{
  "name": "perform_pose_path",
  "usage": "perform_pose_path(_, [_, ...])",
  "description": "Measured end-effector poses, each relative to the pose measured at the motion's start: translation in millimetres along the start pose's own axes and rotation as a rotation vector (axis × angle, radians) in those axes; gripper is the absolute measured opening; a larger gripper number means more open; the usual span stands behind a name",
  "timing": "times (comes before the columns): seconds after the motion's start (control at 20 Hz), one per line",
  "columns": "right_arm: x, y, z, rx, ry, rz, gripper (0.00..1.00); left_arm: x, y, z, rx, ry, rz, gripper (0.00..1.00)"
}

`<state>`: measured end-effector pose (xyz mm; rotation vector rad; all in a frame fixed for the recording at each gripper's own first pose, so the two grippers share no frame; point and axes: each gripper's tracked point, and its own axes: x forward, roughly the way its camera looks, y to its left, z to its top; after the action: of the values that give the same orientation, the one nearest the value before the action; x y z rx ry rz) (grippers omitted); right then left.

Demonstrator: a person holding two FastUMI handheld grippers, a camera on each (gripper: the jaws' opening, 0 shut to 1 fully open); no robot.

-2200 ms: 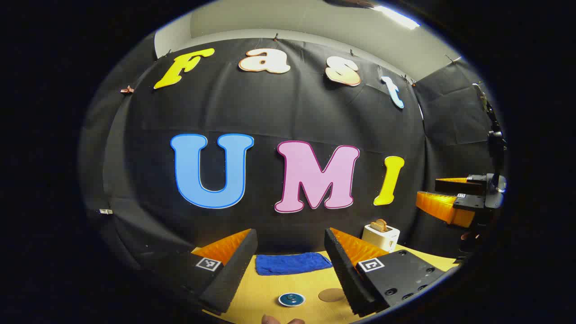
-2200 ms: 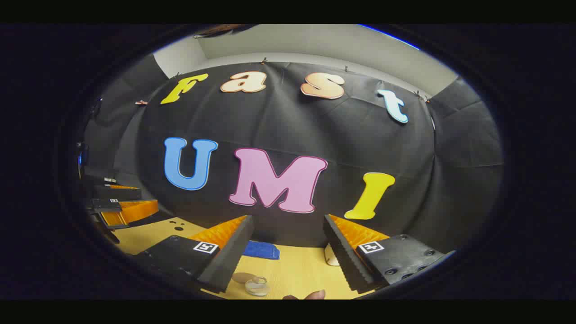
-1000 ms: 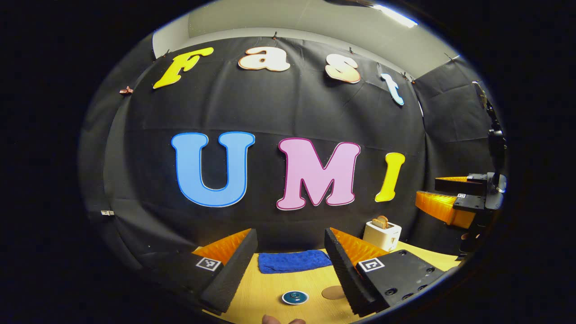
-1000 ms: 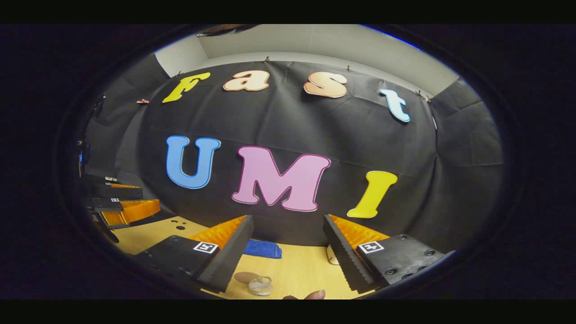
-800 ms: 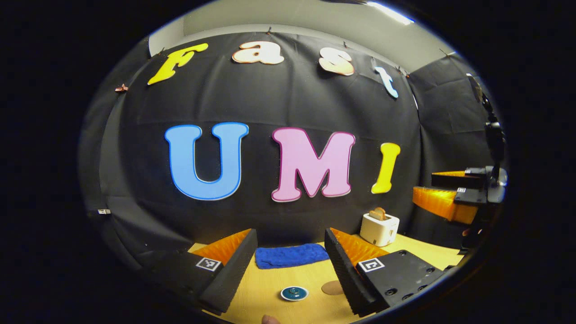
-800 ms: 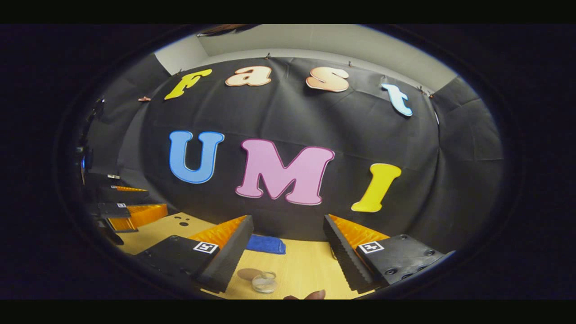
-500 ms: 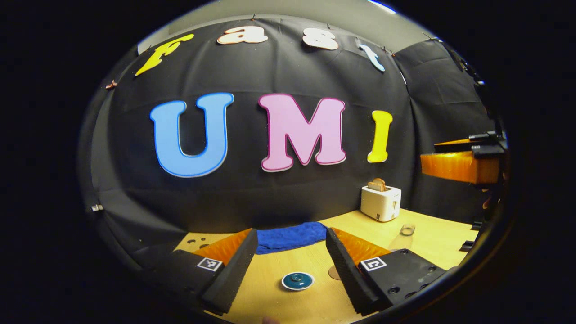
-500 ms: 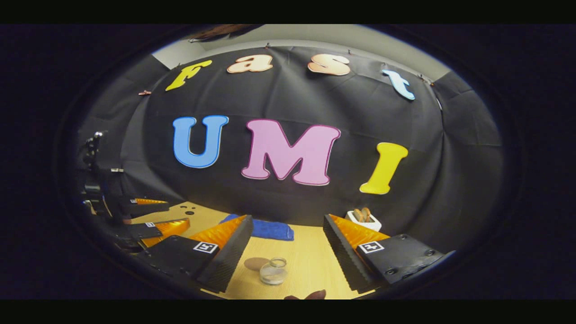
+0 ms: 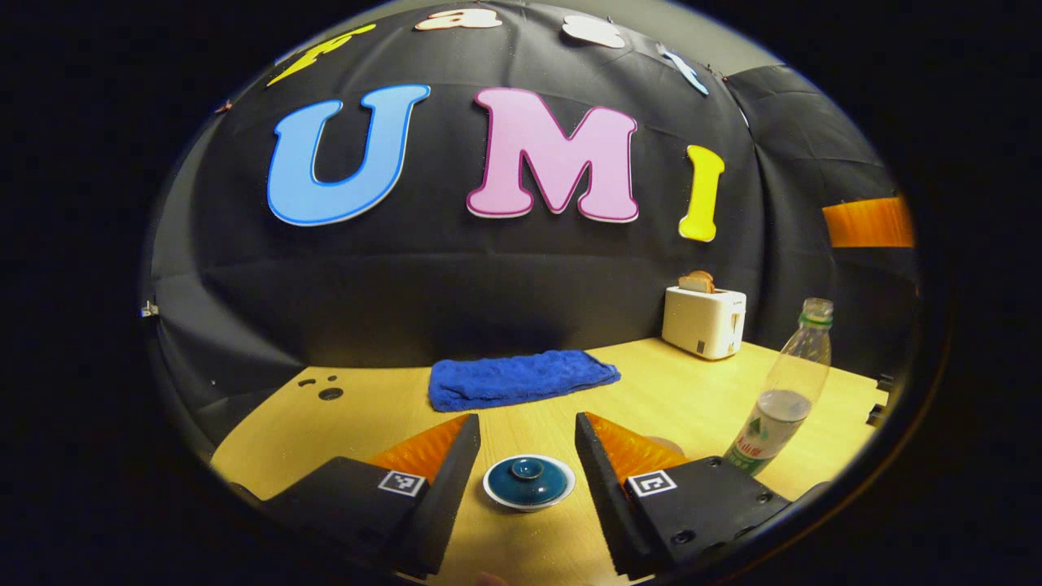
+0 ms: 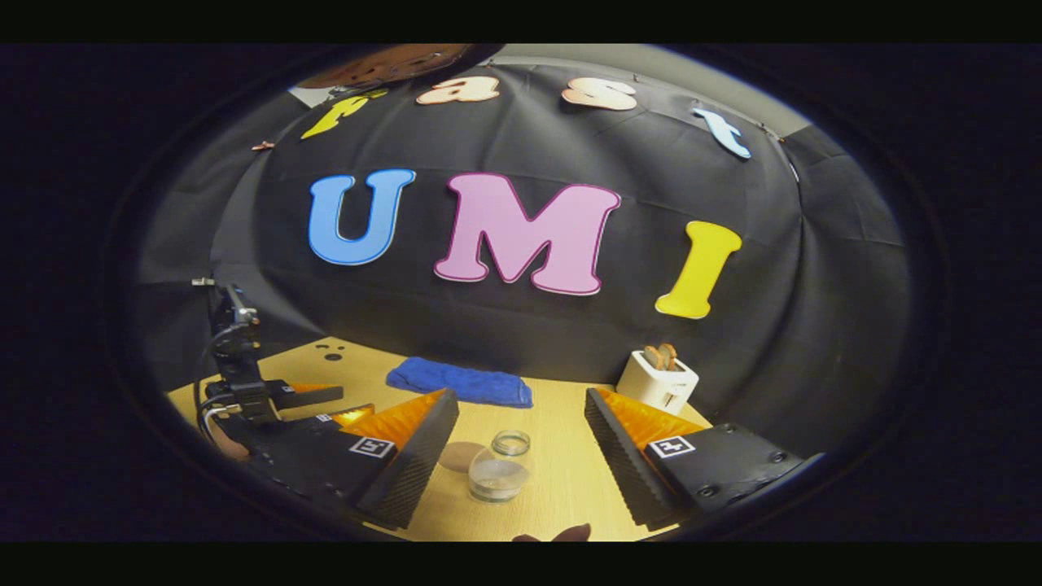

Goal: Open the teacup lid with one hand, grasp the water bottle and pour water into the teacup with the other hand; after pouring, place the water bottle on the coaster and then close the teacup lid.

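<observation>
While jaws gape, left gripper (image 9: 527,443) frames teacup lid (image 9: 528,482), untouched.

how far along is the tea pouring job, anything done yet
Nothing looks done yet. The lid is on the teacup, and the water bottle stands on the table, not on the coaster. In hand: the left gripper has its open jaws either side of the lid, and the right gripper frames the bottle, open. Left: lift lid, pour, set bottle on coaster, close lid.
</observation>
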<state>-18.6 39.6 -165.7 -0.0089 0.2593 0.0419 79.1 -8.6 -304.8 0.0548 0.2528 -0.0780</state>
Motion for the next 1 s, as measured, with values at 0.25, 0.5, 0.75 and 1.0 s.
perform_pose_path(0.25, [-2.5, 1.9, -18.8, 0.001, 0.04, -0.017, 0.97, 21.6, -3.6, -35.3, -0.005, 0.05, -0.017, 0.65])
perform_pose_path(0.5, [-2.7, 4.6, -29.2, -0.001, 0.06, -0.018, 0.97, 32.6, -3.0, -52.4, -0.001, 0.09, -0.022, 0.57])
perform_pose_path(0.75, [-0.1, 4.3, -39.1, 0.017, 0.07, -0.023, 0.97, 35.0, -4.5, -52.1, 0.025, 0.075, -0.011, 0.34])
perform_pose_path(1.0, [-0.1, 11.6, -67.4, 0.041, 0.089, -0.009, 0.97, 24.8, -6.9, -26.5, 0.031, 0.035, -0.028, 0.31])
